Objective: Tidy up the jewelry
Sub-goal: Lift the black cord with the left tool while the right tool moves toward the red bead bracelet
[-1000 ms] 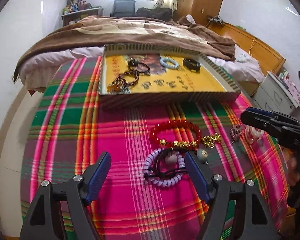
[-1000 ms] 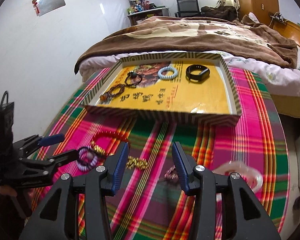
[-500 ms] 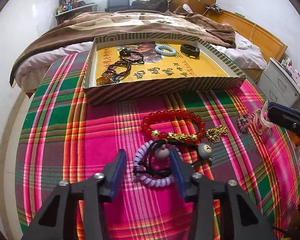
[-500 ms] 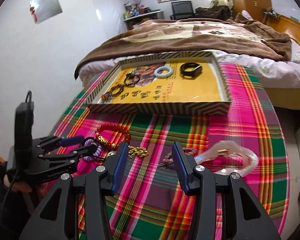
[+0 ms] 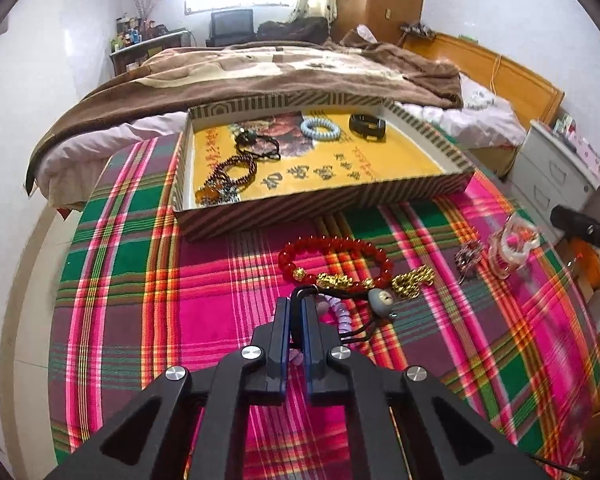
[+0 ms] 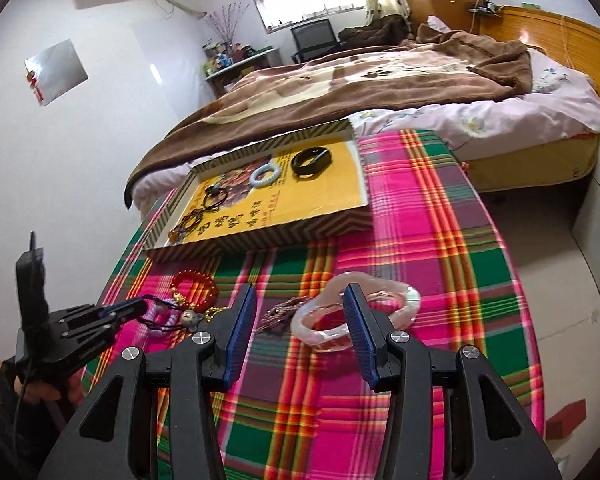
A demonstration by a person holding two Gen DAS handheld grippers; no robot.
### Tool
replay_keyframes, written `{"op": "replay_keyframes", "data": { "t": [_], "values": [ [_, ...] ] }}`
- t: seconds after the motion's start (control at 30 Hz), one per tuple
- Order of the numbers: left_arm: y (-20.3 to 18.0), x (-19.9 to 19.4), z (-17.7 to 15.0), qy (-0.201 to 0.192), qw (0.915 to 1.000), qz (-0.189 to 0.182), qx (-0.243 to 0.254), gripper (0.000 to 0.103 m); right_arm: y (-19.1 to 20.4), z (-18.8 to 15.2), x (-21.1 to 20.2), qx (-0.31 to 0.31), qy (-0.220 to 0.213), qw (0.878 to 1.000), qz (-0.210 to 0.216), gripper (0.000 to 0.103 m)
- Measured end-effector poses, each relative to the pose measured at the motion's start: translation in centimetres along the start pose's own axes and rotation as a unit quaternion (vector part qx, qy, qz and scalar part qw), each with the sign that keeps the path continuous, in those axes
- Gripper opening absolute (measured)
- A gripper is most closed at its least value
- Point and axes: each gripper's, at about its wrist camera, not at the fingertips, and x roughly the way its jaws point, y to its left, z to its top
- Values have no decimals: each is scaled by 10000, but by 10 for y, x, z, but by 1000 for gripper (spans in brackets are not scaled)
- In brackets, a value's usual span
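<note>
Left gripper: fingers pressed nearly together, pinching the black cord that is tangled with the lilac coil bracelet and a small grey bead charm. We cannot tell whether the bundle is off the cloth yet.

Right gripper: fingers spread wide, empty, straddling the near-left part of the translucent pink bangle, which lies flat on the plaid cloth.

Outward from the left fingers: red bead bracelet with gold charms just beyond the cord, gold chain to its right, then a small dark sparkly piece touching or just beside the bangle; too blurred to name.

Far side: striped box tray with yellow printed floor. Already inside: dark bead bracelets at the near-left, black cord piece, pale blue coil bracelet, black wristband.

Progress, our judgement: four or so pieces filed, five or six left on the cloth, so roughly halfway. Both hands look set on their next pieces; tray has ample bare floor to the right.
</note>
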Motion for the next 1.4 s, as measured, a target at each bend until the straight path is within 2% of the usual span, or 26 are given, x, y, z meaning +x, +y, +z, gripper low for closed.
{"op": "replay_keyframes", "data": {
  "t": [0.4,0.73,0.87,0.97,1.13,1.23,1.3,1.4],
  "values": [
    [12,-56,-4,-522,9960,-646,-316,5,9,-3,13,-126,167,9996,198,46],
    [34,-90,-24,-675,9956,-420,-489,5,81,-6,67,-1246,681,9885,526,46],
    [47,-95,-29,-704,9951,-342,-603,5,105,-6,89,-1858,817,9786,349,46],
    [53,-92,-31,-691,9946,-342,-694,5,111,1,109,-2014,919,9751,83,46],
    [58,-86,-33,-656,9941,-393,-772,5,117,6,143,-2211,1305,9664,-92,46],
    [62,-85,-32,-662,9936,-393,-828,5,118,7,149,-2181,1357,9664,-47,46],
    [64,-84,-32,-666,9935,-379,-840,5,118,6,142,-2141,1212,9693,7,46],
    [66,-83,-32,-658,9935,-374,-848,5,130,-2,134,-2432,1207,9613,458,46]
  ]
}}
